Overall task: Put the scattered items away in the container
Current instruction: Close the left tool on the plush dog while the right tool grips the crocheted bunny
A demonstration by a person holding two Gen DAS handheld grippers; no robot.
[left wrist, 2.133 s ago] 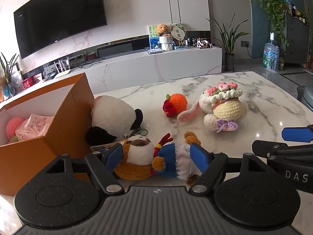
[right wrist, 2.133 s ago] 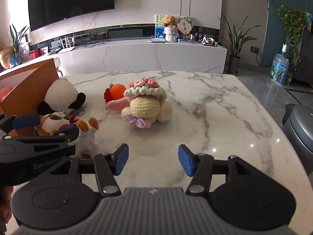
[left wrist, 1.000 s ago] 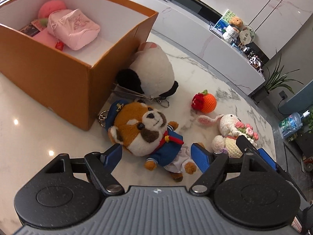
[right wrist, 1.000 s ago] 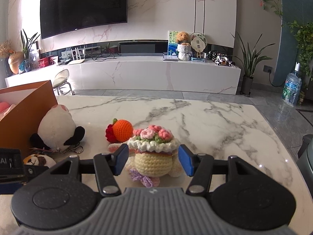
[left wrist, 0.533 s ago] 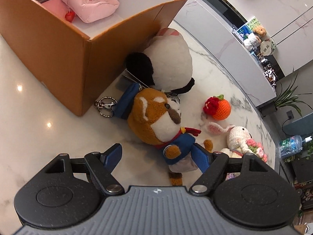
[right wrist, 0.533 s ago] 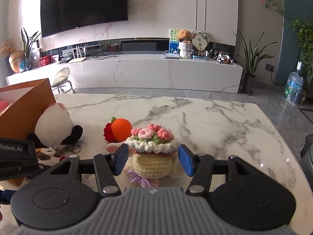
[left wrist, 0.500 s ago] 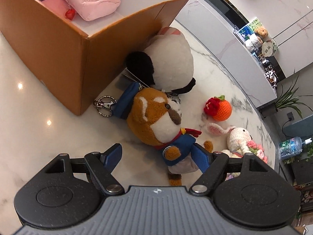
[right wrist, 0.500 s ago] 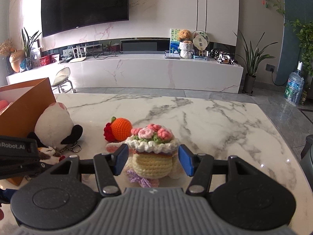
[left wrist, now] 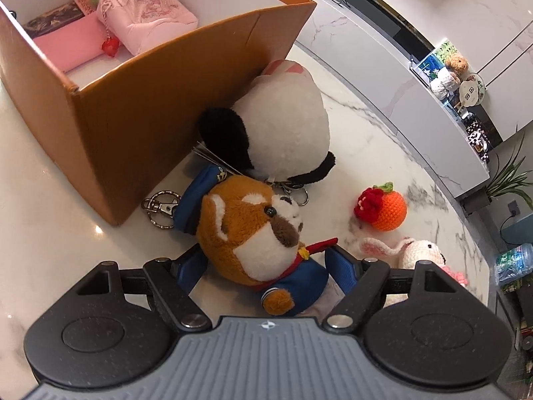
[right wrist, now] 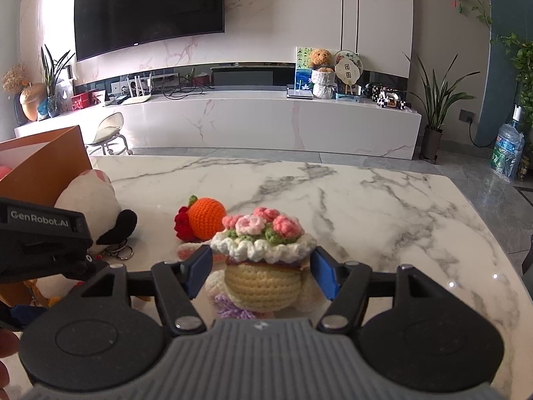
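Left gripper [left wrist: 265, 271]: fingers wide open, straddling the dog [left wrist: 253, 233]; not pressing.
Right gripper [right wrist: 261, 273]: fingers opening around the bunny [right wrist: 263, 266]; holding nothing.
Dog: soft, light; probably best squeezed at its blue torso.
Panda [left wrist: 283, 126]: at 12 o'clock, against the box [left wrist: 160, 100].
Box: 11 o'clock, open, room inside.
Tabletop [right wrist: 366, 206]: bare toward 2 o'clock.

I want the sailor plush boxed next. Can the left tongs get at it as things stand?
Probably yes. The left tongs are open and already straddle the sailor plush, nothing lying over it. The panda plush touches only its head end, by the box.
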